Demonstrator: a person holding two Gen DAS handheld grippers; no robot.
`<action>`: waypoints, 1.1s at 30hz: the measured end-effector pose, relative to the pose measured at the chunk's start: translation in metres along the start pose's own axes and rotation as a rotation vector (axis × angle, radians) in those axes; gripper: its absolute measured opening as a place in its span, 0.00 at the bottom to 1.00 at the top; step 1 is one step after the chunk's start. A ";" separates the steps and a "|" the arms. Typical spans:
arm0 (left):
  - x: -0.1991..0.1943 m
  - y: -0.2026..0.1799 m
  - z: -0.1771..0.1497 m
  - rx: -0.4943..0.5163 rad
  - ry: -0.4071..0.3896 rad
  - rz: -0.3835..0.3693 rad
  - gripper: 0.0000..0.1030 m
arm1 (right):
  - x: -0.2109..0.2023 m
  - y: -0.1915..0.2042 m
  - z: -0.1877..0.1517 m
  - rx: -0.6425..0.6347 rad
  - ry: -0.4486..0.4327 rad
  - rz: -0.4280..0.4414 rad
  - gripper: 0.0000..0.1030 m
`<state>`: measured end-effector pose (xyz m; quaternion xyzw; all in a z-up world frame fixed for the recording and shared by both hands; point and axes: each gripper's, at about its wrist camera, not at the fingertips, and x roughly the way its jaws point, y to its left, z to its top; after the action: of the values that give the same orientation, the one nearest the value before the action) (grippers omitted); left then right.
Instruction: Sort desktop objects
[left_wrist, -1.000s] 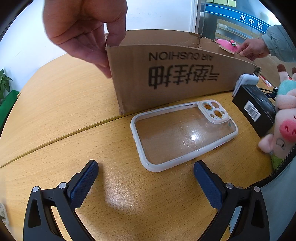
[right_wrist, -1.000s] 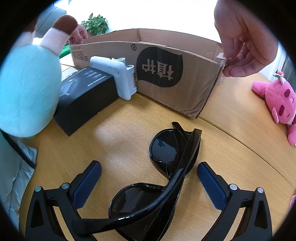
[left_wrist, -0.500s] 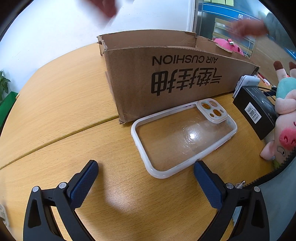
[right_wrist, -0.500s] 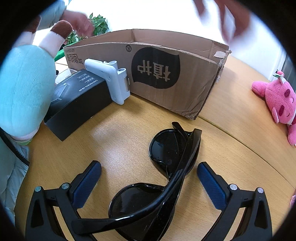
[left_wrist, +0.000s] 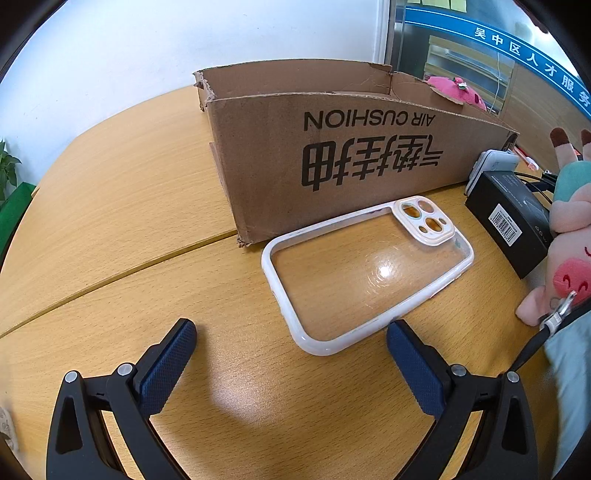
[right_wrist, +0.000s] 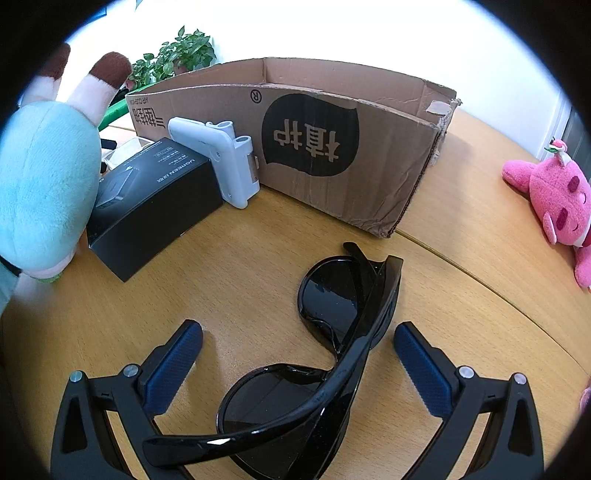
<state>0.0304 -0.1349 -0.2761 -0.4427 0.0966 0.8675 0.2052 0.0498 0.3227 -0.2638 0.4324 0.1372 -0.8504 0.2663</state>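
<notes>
Both grippers hover, jaws wide apart: left gripper (left_wrist: 291, 341) before the phone case (left_wrist: 365, 271) on the bench (left_wrist: 110, 221), right gripper (right_wrist: 297, 345) over the sunglasses (right_wrist: 314, 369). Light, slick pieces; the case's rim looks the safest grab.

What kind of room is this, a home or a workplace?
Most likely an office or meeting room. There is a large wooden table, a glass partition with a blue band of Chinese lettering, and a potted plant against the white wall. The plush toys and cardboard box look like props.
</notes>
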 end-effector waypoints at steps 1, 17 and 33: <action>0.000 0.000 0.000 0.000 0.000 0.000 1.00 | 0.000 0.000 0.000 0.001 0.000 0.000 1.00; 0.000 0.000 -0.001 0.002 0.000 -0.001 1.00 | -0.008 0.023 -0.021 0.087 0.000 -0.062 1.00; 0.000 0.000 -0.001 0.004 0.000 -0.003 1.00 | -0.008 0.023 -0.021 0.088 0.000 -0.062 1.00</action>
<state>0.0313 -0.1352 -0.2765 -0.4425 0.0976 0.8670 0.2071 0.0806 0.3160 -0.2696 0.4391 0.1130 -0.8636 0.2205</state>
